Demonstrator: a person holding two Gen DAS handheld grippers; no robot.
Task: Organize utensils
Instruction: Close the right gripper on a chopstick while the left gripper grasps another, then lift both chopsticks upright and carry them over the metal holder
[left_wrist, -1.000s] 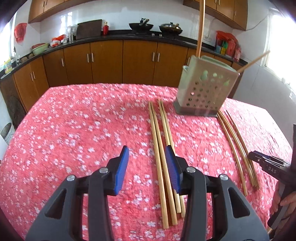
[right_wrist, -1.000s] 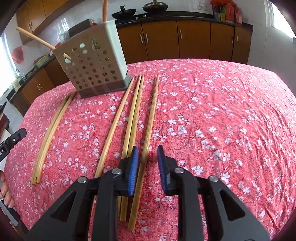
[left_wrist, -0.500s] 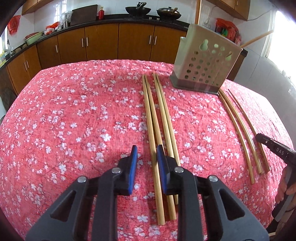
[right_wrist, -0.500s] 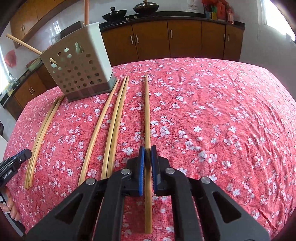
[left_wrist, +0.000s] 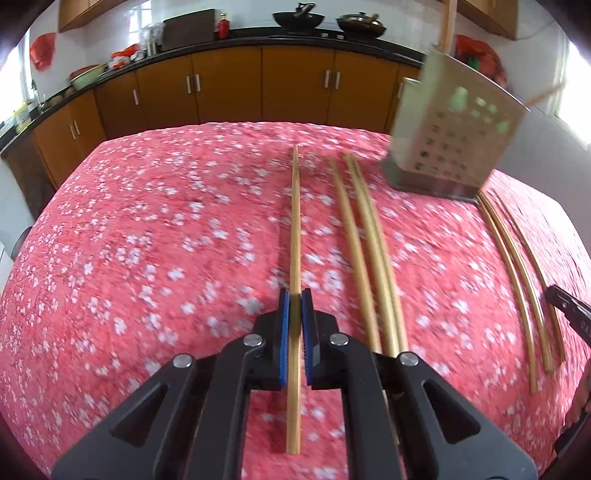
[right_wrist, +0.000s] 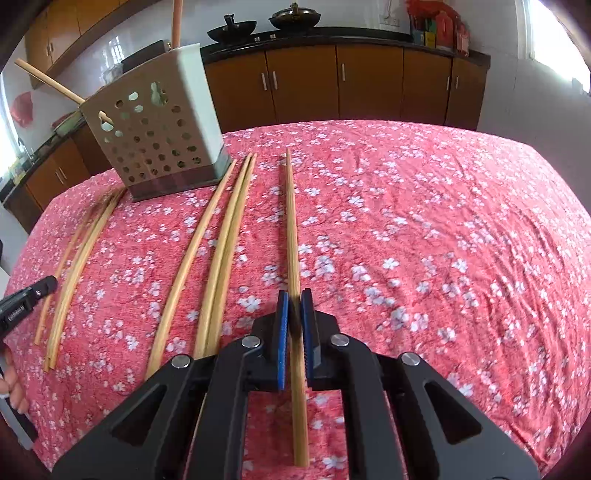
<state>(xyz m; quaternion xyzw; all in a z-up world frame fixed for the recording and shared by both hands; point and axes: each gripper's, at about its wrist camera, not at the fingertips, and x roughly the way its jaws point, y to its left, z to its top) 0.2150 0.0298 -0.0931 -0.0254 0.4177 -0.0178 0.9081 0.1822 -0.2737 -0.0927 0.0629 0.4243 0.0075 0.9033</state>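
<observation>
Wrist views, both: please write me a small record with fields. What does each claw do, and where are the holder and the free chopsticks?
left claw: shut on a chopstick
right claw: shut on a chopstick
holder: perforated box, standing on the cloth, sticks leaning out of its top
loose chopsticks: lying flat, in two groups, one on each side of the holder
cloth: red, white flowers

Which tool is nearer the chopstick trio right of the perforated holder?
Right. The right tool grips a chopstick just beside the trio; left tool sits past another trio.
</observation>
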